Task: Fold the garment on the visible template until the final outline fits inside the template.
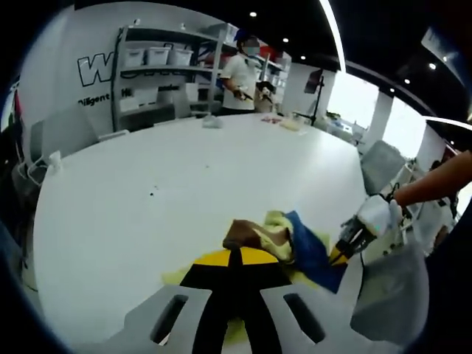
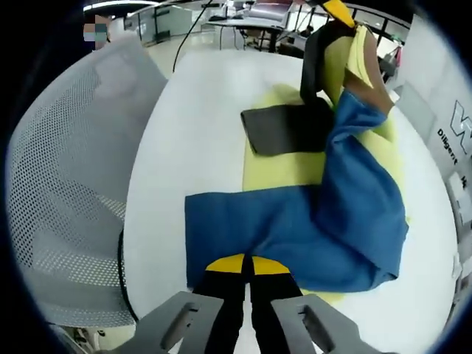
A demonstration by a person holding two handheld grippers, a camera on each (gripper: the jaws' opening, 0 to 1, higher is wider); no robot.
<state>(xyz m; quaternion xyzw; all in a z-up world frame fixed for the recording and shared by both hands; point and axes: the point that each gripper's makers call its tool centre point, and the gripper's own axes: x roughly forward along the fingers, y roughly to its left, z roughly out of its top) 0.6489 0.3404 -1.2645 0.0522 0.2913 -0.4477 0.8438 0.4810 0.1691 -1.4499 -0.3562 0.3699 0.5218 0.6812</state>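
Blue garment point(image 2: 324, 221) sprawls over the yellow-green template point(image 2: 284, 166) near the white table's point(image 2: 199, 133) edge, one end lifted. Right gripper point(image 2: 247, 269) pinches its near hem; left gripper point(image 1: 237, 258) clamps the raised end. A mesh chair point(image 2: 66, 184) crowds that edge. The left gripper view shows bare tabletop beyond, shelves point(image 1: 158, 70), a standing person point(image 1: 240, 77).

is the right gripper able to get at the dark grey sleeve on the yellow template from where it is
Probably yes, once freed: the right gripper seems shut on the blue garment, and the dark grey sleeve lies uncovered ahead on the yellow template, with nothing between.
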